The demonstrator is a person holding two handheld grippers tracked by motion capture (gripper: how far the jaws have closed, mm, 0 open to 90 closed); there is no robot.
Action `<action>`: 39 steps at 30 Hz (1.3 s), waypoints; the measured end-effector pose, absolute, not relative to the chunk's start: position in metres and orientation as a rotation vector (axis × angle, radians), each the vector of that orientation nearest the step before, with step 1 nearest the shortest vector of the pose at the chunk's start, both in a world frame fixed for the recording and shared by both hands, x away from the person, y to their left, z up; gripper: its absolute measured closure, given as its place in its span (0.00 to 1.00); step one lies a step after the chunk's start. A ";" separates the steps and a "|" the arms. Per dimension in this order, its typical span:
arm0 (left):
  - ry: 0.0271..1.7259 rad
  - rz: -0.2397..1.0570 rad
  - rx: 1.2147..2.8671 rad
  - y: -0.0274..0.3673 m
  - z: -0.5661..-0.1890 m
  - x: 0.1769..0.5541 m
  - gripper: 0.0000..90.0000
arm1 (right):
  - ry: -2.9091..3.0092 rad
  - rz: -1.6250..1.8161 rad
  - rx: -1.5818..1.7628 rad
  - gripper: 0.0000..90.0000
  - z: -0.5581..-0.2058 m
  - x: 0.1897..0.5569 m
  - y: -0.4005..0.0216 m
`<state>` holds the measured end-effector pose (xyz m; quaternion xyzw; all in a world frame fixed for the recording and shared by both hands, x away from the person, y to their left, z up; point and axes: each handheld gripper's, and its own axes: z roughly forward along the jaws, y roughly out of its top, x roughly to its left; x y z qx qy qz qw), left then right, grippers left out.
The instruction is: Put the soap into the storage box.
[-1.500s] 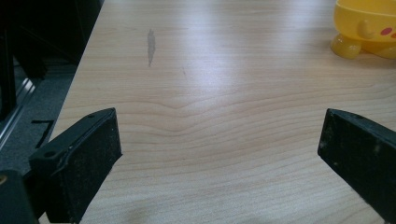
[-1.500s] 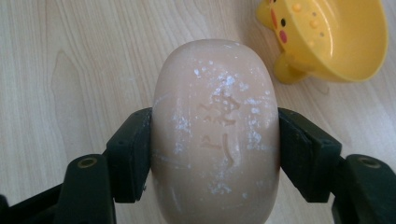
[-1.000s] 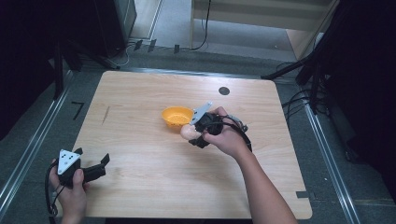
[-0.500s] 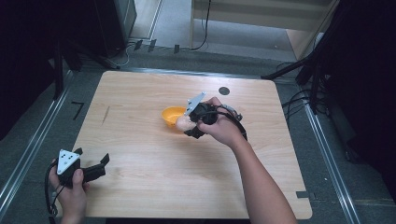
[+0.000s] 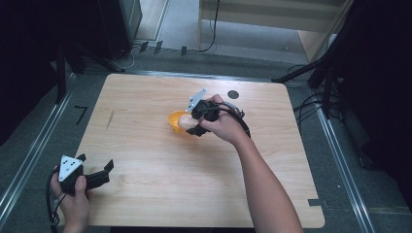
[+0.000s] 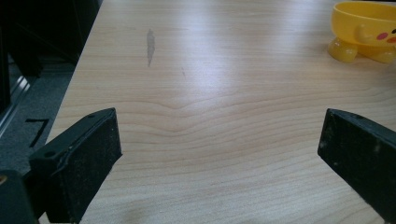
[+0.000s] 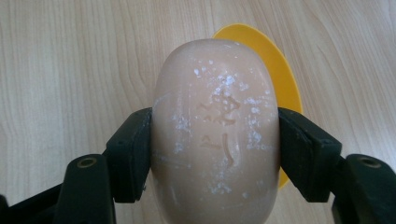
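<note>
A peach-coloured oval soap bar [image 7: 215, 130] with stamped marks and white flecks is clamped between the jaws of my right gripper [image 7: 215, 144]. In the high view the soap bar [image 5: 184, 122] hangs over the yellow bowl [image 5: 175, 121] at the table's middle, with my right gripper [image 5: 192, 124] shut on it. Behind the soap, the yellow bowl's rim [image 7: 275, 65] shows. My left gripper [image 5: 99, 172] rests open near the table's front left corner. Far off in its own view stands the yellow bowl [image 6: 364, 30], which has small feet and a pink cheek mark.
The wooden table [image 5: 145, 160] has a dark round mark [image 5: 233, 94] near its far edge and a grey smudge [image 6: 150, 44] on the left. Dark floor, metal rails and cables surround the table.
My right gripper has carried the soap bar leftward and away from me, from beside the bowl to over it. The left gripper has stayed in place.
</note>
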<state>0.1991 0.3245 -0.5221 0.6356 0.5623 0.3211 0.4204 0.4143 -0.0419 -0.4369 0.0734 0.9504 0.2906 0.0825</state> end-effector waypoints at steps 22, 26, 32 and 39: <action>1.412 0.800 1.578 0.325 -0.522 0.199 0.00 | 2.858 0.877 0.183 0.37 -0.438 0.437 -0.022; 1.409 0.799 1.577 0.325 -0.522 0.199 0.00 | 2.848 0.862 0.170 0.37 -0.442 0.442 -0.018; 1.407 0.799 1.576 0.325 -0.522 0.199 0.00 | 2.870 0.828 0.192 0.37 -0.447 0.446 -0.017; 1.407 0.797 1.574 0.325 -0.522 0.199 0.00 | 2.883 0.812 0.216 0.37 -0.452 0.452 -0.017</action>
